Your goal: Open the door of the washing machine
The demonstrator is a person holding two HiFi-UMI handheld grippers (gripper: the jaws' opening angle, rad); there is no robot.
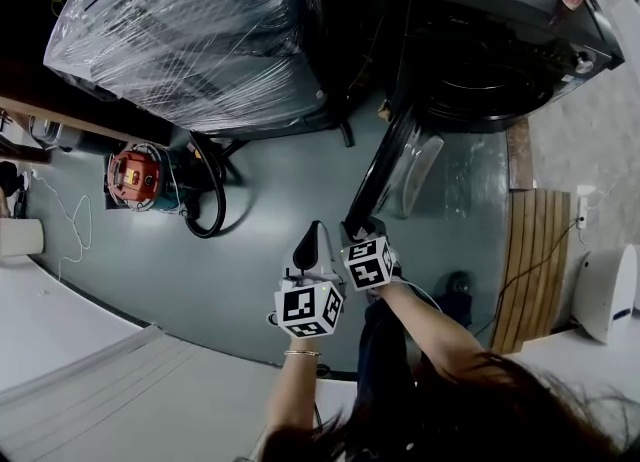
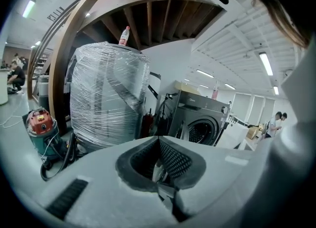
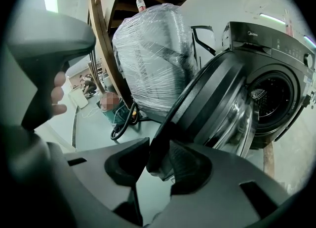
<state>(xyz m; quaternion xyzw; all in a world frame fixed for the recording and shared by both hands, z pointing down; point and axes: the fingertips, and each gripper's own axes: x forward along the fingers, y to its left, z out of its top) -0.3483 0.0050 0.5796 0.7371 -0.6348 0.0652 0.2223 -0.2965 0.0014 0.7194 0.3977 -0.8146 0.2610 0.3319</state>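
Grey floor (image 1: pixel 270 200) underfoot; my right claw (image 3: pixel 158 158) grips the open door (image 3: pixel 212 98) of the washing machine (image 3: pixel 266 39) by its edge; left claw (image 2: pixel 158 140) clenched shut.

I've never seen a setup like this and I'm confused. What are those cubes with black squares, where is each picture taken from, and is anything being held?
A person holds a two-jaw tool in each hand; the marked cubes belong to them. One camera looks down from the head; one rides on each tool. The right tool grips the rim of the open door of the washing machine. The left tool is closed on nothing. On the floor stand a plastic-wrapped machine and a red-topped vacuum.
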